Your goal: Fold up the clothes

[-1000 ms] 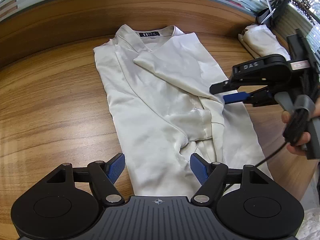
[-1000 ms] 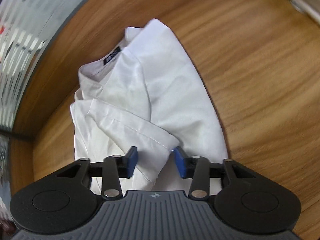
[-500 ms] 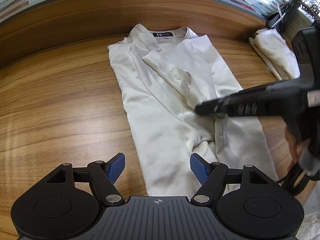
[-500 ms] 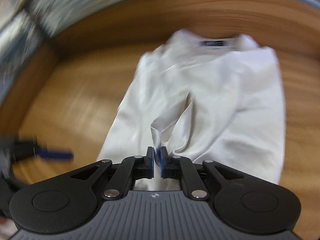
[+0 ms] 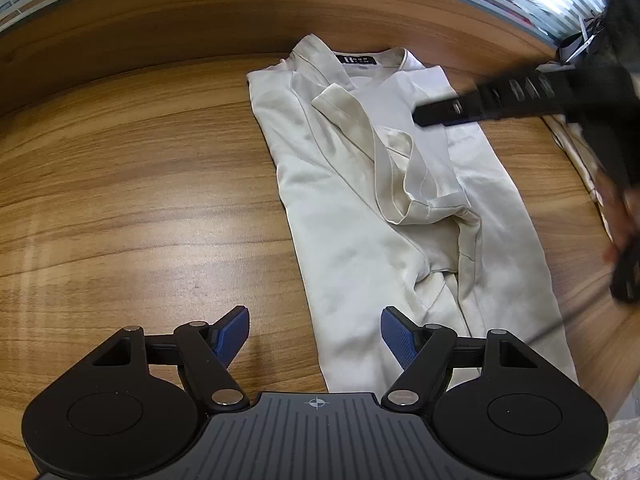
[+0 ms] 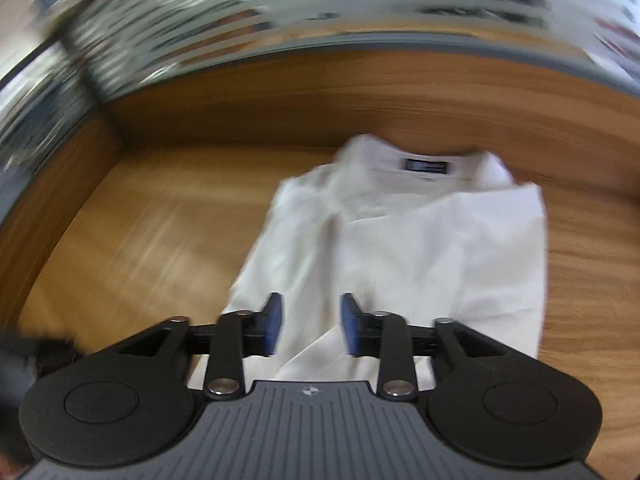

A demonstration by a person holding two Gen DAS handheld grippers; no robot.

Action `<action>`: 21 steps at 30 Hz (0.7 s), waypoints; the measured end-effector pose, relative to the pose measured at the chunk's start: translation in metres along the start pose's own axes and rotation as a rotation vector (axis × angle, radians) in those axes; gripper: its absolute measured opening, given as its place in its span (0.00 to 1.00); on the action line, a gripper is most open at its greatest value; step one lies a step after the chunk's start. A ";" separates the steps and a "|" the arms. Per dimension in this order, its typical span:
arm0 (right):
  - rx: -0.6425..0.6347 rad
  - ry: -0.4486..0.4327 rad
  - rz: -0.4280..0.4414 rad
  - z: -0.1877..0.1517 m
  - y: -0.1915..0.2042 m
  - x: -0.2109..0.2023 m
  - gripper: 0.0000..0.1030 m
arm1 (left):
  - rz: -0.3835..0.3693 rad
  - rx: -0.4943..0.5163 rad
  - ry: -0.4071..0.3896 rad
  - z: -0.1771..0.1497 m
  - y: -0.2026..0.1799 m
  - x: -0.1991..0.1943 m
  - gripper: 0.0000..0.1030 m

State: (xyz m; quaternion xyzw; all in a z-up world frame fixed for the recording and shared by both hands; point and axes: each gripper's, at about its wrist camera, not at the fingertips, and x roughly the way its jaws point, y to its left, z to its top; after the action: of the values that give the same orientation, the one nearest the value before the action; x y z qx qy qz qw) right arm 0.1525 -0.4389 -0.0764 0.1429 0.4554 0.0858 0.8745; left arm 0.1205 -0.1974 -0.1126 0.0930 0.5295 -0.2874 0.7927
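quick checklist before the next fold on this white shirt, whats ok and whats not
1. Right gripper free of cloth: ok, jaws opening, nothing pinched.
2. Left gripper open and empty: ok.
3. Both sides of the shirt folded in: ok.
4. Sleeve lying flat: not ok, bunched and ridged.
5. Table around the shirt bare: ok.
6. Hem edge reachable: cannot tell, hidden behind the left gripper.

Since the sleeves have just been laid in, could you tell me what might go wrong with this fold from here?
1. The folded-in sleeve lies bunched and rumpled on the white shirt, so a next fold may trap creases.
2. The right gripper, its jaws opening with nothing between them, is blurred above the cloth and might snag it.
3. The left gripper hangs open at the hem's left corner; it may pinch only the top layer.
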 end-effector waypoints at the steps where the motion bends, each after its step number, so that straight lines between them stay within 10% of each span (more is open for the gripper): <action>1: 0.046 0.014 -0.005 0.006 -0.009 0.005 0.48 | -0.001 0.001 0.001 0.000 0.000 0.001 0.73; 12: 0.289 0.177 0.139 0.016 -0.046 0.070 0.58 | 0.007 -0.022 0.010 -0.001 0.006 0.004 0.75; 21: 0.070 0.241 0.306 0.004 0.024 0.065 0.58 | 0.013 -0.048 0.007 -0.002 0.013 0.004 0.75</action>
State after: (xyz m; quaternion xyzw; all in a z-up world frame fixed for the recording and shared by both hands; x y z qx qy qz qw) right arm 0.1922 -0.3989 -0.1169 0.2297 0.5323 0.2183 0.7850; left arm 0.1272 -0.1876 -0.1194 0.0787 0.5383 -0.2691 0.7948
